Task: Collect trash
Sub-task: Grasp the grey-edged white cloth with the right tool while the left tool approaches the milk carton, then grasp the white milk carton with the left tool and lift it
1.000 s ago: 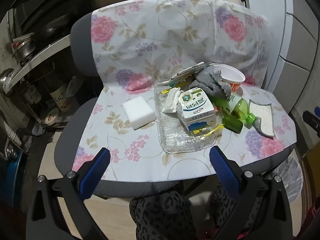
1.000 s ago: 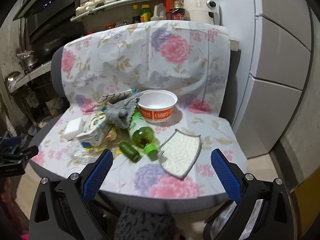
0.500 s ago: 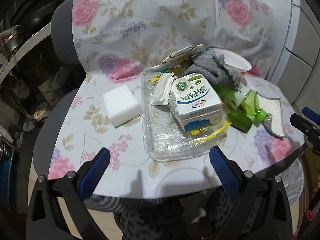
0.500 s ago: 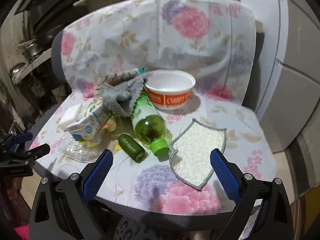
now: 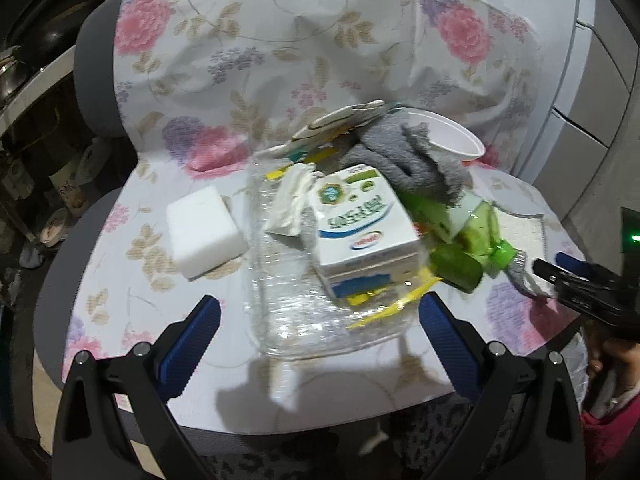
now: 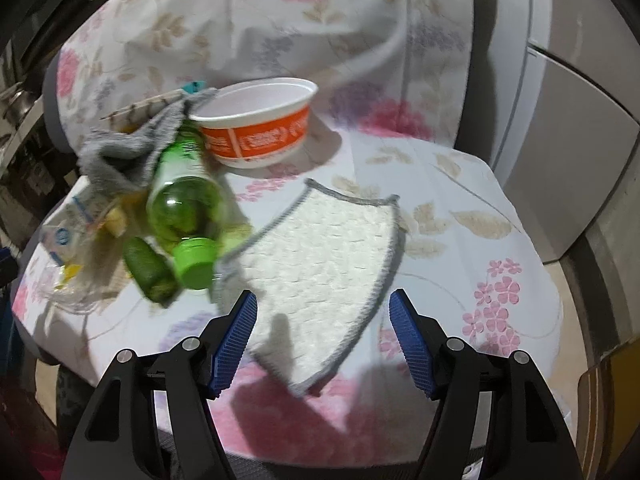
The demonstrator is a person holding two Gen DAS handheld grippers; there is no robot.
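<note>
Approach step: right gripper (image 6: pixel 323 336) over the white cloth (image 6: pixel 320 264) at the seat's front-right edge, jaws closing, nothing between them. Left gripper (image 5: pixel 318 344) spread wide, empty, near the tray (image 5: pixel 296 320) w/ milk carton (image 5: pixel 360 228), mid-seat. Next: lower, pinch the cloth edge.

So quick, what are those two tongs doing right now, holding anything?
Left tongs: open, holding nothing.
Right tongs: closing, open over the white cloth pad, not gripping it.
</note>
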